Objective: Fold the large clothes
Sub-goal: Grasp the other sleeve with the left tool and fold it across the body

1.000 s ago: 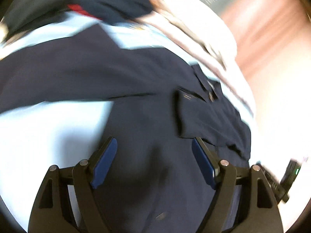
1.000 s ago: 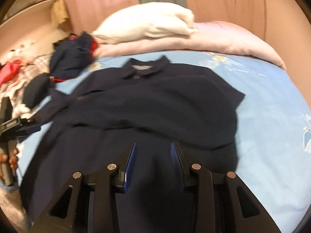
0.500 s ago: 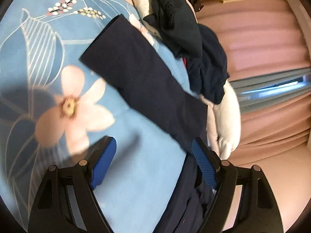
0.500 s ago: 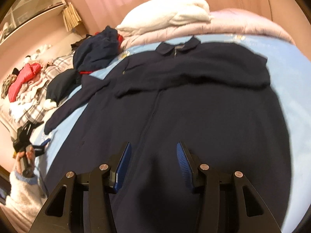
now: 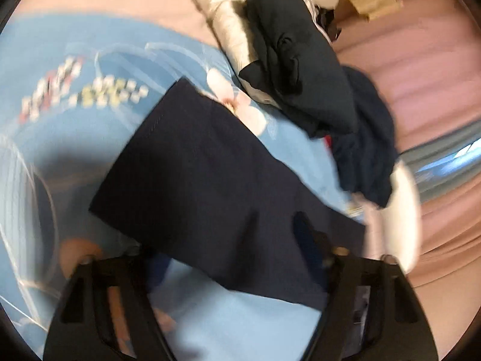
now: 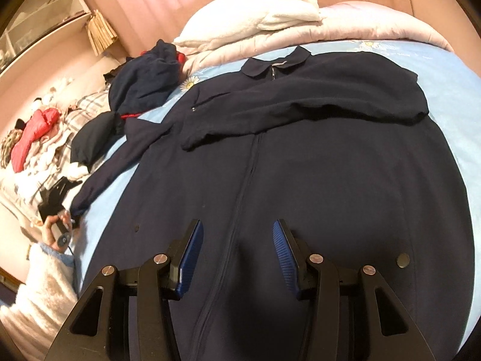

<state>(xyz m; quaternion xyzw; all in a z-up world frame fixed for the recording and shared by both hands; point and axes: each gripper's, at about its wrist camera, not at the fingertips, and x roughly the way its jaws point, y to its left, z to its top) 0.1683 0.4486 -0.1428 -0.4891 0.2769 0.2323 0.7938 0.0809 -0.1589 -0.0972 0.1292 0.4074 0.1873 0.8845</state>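
A large navy jacket lies flat on the blue floral bedsheet, collar at the far end, its right sleeve folded across the chest. Its left sleeve stretches out to the side. My left gripper is open, its fingers on either side of that sleeve near the cuff, with the cloth lying over them; the view is blurred. It also shows in the right wrist view at the sleeve's cuff. My right gripper is open and empty, hovering over the jacket's lower front by the zip.
A heap of dark clothes lies at the bed's far left, also in the left wrist view. White pillows and a pink quilt lie at the head. More clothes, one red, lie left of the bed.
My left gripper has swung from over the jacket body out to the left sleeve and closed in on its cuff. My right gripper has dropped lower over the jacket's front.
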